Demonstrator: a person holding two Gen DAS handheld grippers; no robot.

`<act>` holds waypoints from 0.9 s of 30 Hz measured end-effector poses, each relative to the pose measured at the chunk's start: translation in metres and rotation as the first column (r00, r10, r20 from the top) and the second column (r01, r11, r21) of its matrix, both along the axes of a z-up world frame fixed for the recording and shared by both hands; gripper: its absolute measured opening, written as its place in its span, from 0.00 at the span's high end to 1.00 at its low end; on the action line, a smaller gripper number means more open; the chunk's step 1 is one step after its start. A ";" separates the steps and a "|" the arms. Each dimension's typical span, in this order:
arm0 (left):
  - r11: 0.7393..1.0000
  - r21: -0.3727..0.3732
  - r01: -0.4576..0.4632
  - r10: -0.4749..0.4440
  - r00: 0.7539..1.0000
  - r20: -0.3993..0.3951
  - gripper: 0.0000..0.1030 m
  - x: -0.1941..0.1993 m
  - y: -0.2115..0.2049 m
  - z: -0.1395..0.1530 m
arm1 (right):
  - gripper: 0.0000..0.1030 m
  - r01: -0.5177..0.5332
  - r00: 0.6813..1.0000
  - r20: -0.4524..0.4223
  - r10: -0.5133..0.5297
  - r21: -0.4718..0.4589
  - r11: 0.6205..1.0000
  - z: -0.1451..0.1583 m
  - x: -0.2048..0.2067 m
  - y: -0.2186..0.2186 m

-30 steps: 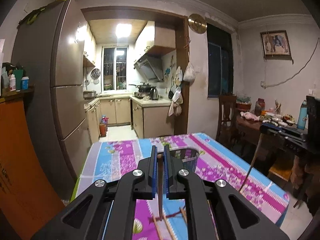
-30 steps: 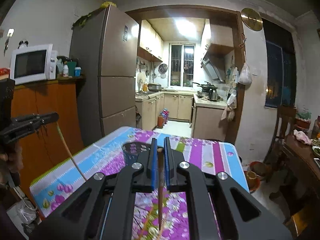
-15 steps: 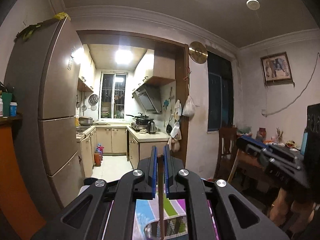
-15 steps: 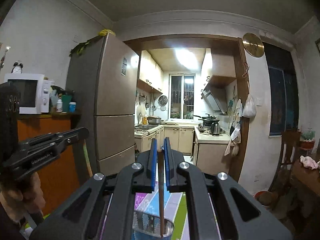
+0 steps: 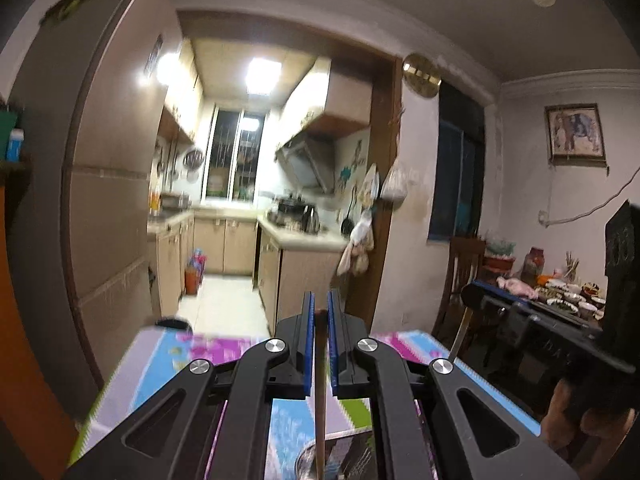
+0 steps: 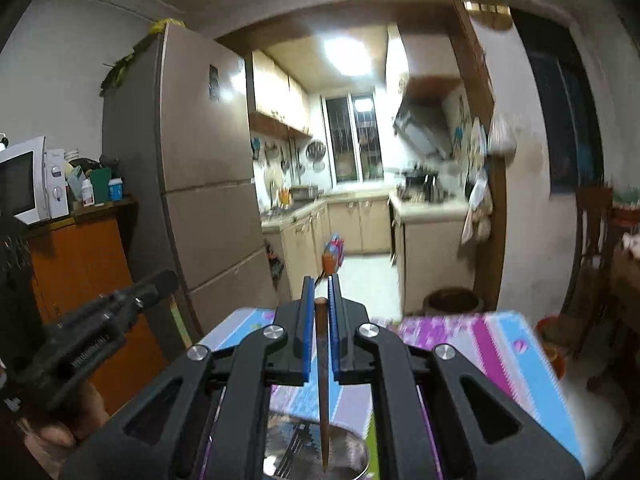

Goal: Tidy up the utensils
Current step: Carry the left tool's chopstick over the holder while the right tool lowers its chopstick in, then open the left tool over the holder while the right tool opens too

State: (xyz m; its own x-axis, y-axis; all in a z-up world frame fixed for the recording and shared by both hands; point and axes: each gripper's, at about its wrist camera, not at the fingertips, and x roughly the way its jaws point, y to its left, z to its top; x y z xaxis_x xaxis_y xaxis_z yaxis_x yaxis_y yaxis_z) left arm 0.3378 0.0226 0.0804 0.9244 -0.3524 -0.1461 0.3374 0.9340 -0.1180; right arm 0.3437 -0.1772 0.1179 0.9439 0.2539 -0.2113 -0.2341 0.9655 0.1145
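My left gripper (image 5: 319, 312) is shut on a brown wooden chopstick (image 5: 319, 400) that hangs point-down into the metal mesh utensil holder (image 5: 340, 456) at the bottom edge. My right gripper (image 6: 319, 300) is shut on another brown chopstick (image 6: 322, 392), whose tip hangs over the mouth of the same holder (image 6: 316, 452). The right gripper also shows at the right of the left wrist view (image 5: 468, 294), holding its chopstick (image 5: 458, 336). The left gripper shows at the left of the right wrist view (image 6: 160, 280).
The holder stands on a table with a pink, blue and green flowered cloth (image 5: 224, 356). A tall fridge (image 6: 200, 184) and an orange cabinet (image 6: 80, 272) with a microwave stand left. A kitchen doorway lies ahead. A cluttered side table (image 5: 560, 300) is at the right.
Both grippers have tilted down and lowered a little; the table's far edge is back in view and both chopstick tips sit lower at the holder's mouth.
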 end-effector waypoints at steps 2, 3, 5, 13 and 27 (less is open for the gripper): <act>1.000 0.004 -0.005 0.005 1.000 -0.029 0.93 0.008 0.002 -0.011 | 0.95 -0.007 0.999 -0.043 0.008 0.017 1.000 -0.014 0.005 0.000; 1.000 0.009 -0.012 0.013 0.999 -0.050 0.93 0.012 0.002 -0.019 | 0.95 -0.011 0.998 -0.065 0.012 0.025 1.000 -0.019 0.007 0.001; 1.000 0.012 -0.027 0.028 0.997 -0.075 0.93 0.017 0.005 -0.031 | 0.95 -0.006 0.994 -0.107 0.009 0.029 1.000 -0.030 0.011 0.003; 0.994 -0.053 -0.098 0.095 0.994 -0.062 0.64 0.007 0.039 -0.015 | 0.58 0.120 0.990 -0.085 -0.117 0.032 0.992 -0.027 -0.008 -0.031; 0.935 0.114 -0.337 0.312 0.931 0.188 0.38 -0.212 0.134 0.007 | 0.19 0.340 0.940 0.089 -0.330 -0.155 0.928 -0.036 -0.255 -0.130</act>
